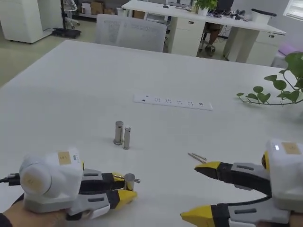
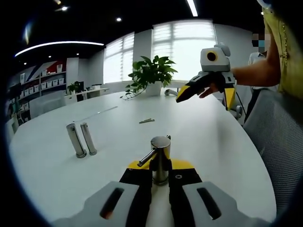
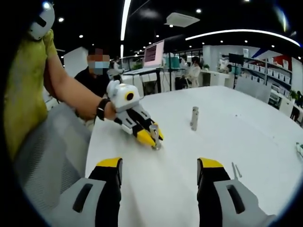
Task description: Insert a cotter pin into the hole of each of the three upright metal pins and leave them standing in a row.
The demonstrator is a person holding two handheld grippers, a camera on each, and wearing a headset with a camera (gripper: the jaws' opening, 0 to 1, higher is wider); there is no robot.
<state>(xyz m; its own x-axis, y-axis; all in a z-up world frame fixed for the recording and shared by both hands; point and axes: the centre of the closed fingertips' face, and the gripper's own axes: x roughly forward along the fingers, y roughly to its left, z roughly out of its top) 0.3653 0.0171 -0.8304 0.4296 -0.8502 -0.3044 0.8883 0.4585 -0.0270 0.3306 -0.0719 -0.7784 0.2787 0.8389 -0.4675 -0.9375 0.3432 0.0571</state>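
Observation:
Two bare metal pins (image 1: 122, 135) stand upright side by side mid-table; they appear at left in the left gripper view (image 2: 81, 140). My left gripper (image 1: 127, 185) is shut on a third metal pin (image 2: 161, 158), held upright on the table. A cotter pin (image 2: 147, 157) sticks out sideways from the hole near its top. Loose cotter pins (image 1: 197, 157) lie on the table just beyond my right gripper (image 1: 195, 191), which hovers open and holds nothing. In the right gripper view the left gripper (image 3: 142, 127) with its pin (image 3: 155, 137) is straight ahead.
A white power strip (image 1: 173, 101) lies further back on the white table (image 1: 71, 94). A leafy plant (image 1: 284, 85) reaches in from the right edge. A grey chair (image 1: 130, 32) stands behind the table's far edge, with desks beyond.

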